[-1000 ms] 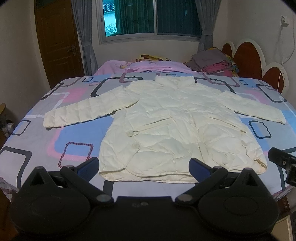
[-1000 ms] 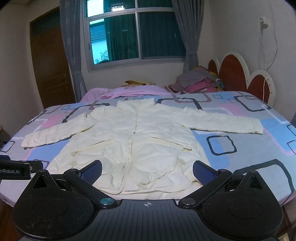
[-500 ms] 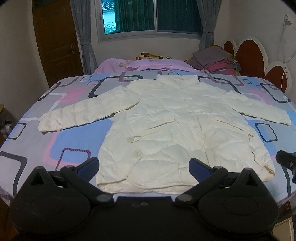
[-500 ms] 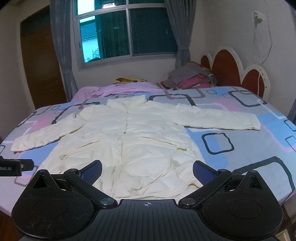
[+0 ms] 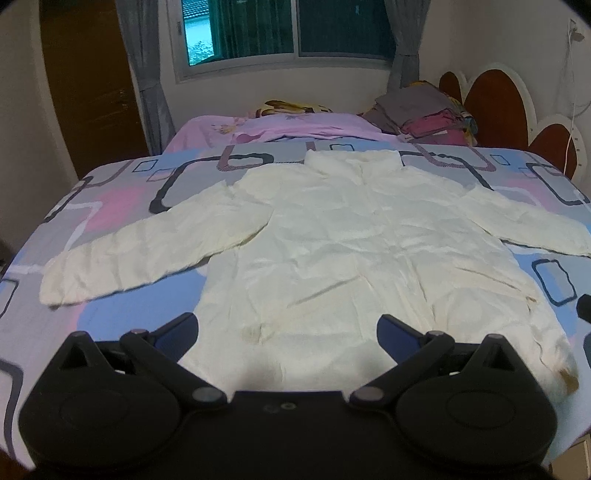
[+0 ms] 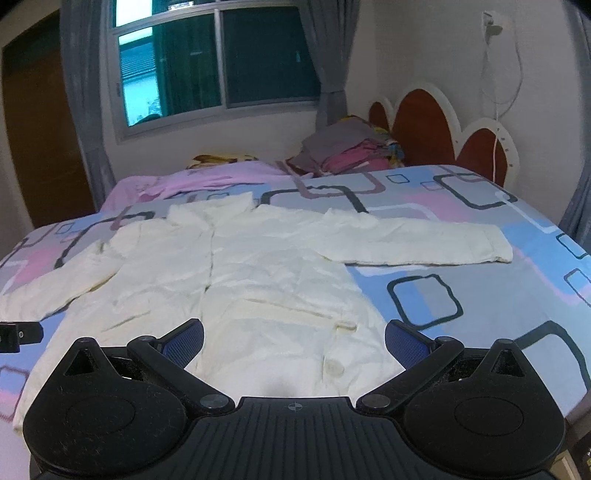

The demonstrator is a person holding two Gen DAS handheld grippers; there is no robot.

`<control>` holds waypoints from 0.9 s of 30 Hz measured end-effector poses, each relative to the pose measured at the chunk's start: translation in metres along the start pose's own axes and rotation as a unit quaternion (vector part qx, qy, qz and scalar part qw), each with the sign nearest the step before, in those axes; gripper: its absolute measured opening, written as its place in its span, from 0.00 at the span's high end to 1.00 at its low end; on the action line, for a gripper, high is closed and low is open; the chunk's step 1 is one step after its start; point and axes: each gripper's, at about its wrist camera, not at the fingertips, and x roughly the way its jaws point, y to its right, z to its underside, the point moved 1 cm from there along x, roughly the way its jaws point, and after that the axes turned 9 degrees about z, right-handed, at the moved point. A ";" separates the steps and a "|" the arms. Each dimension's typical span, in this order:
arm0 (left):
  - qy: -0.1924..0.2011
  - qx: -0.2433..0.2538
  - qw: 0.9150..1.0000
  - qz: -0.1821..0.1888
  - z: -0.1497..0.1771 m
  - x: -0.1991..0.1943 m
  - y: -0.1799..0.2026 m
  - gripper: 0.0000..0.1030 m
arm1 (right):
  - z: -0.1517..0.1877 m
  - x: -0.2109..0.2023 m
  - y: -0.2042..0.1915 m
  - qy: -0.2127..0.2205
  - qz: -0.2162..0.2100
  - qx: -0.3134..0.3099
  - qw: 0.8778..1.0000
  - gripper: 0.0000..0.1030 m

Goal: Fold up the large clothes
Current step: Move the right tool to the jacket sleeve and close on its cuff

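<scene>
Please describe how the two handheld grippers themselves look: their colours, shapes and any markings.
Both are matte black plastic. The left gripper has two rounded, teardrop-shaped lobes, angled linkage bars with silver pivot pins, and dark blue fingers. The right gripper has the same build, with textured blue pads on its fingers, a ribbed centre panel and a small crosshair mark. No cables or sleeves are visible.

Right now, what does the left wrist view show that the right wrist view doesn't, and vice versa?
Left wrist only: the cuff end of the jacket's left-side sleeve and a brownish stain on the hem corner.

Right wrist only: the far sleeve's full cuff, plus a wall plug and cord.

Both: the cream jacket spread flat on the patterned bed, the clothes pile by the headboard, the window, and each view's own open gripper, left and right.
</scene>
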 end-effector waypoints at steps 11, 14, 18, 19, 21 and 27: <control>-0.012 0.004 1.000 0.007 -0.039 0.053 -0.009 0.00 | -0.034 0.052 0.003 -0.005 0.031 0.011 0.999 0.00; -0.014 -0.002 1.000 0.003 -0.047 0.067 -0.005 0.00 | -0.041 0.070 0.017 -0.008 0.036 0.013 0.999 0.00; -0.017 -0.011 1.000 -0.005 -0.057 0.090 0.006 0.00 | -0.051 0.106 0.045 -0.013 0.043 0.017 0.999 0.00; -0.017 -0.013 1.000 -0.008 -0.060 0.095 0.009 0.00 | -0.054 0.118 0.054 -0.017 0.044 0.017 0.999 0.00; -0.019 -0.019 1.000 -0.014 -0.064 0.107 0.018 0.00 | -0.059 0.139 0.071 -0.025 0.049 0.019 0.998 0.00; -0.027 -0.027 0.999 -0.022 -0.078 0.146 0.045 0.00 | -0.072 0.202 0.135 -0.049 0.072 0.043 0.995 0.00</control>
